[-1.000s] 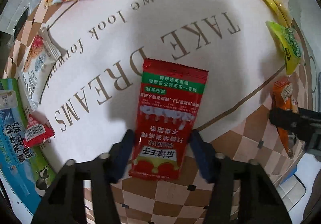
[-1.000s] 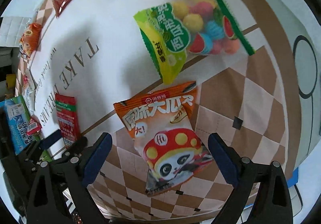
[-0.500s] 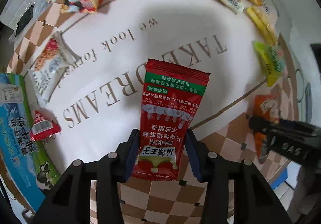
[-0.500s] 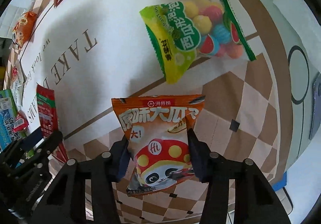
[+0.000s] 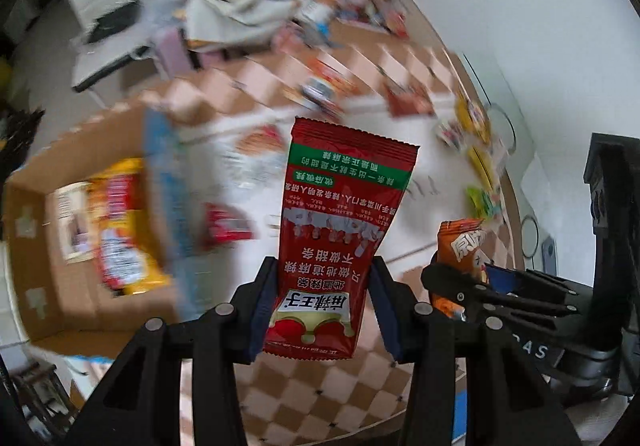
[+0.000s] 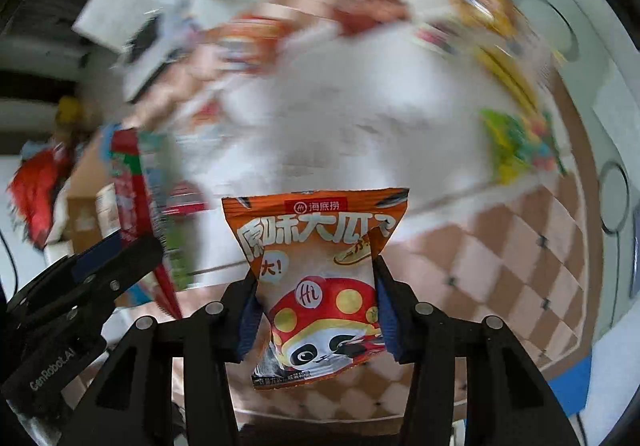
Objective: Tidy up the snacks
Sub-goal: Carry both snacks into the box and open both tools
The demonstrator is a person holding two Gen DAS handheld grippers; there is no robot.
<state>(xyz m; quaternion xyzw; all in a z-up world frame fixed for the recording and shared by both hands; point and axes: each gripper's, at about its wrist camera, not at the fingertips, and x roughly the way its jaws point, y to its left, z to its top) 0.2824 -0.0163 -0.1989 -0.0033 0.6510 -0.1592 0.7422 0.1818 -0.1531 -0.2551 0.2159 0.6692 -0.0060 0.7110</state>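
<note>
Clamped: left gripper (image 5: 322, 310) on the red sachet (image 5: 340, 226), right gripper (image 6: 316, 310) on the orange panda packet (image 6: 320, 278), both clear above the table (image 5: 320, 386). Already in the cardboard box (image 5: 60, 174) beside the table: a yellow-red bag (image 5: 120, 230). Left scattered across the table: many snacks.

a round table (image 5: 304, 398) under a brown-and-cream checkered cloth (image 5: 352, 62), its centre a white disc (image 6: 352, 118), carries scattered snack packets seen through heavy motion blur. along the right rim lie yellow packets (image 5: 474, 118) and a green-and-yellow bag of coloured sweets (image 6: 520, 142). a small red packet (image 5: 228, 224) sits on the white centre, with more wrappers (image 5: 360, 12) heaped at the far edge. just beside the table stands an open cardboard box (image 5: 36, 246) holding a yellow-and-red bag (image 5: 120, 230).
</note>
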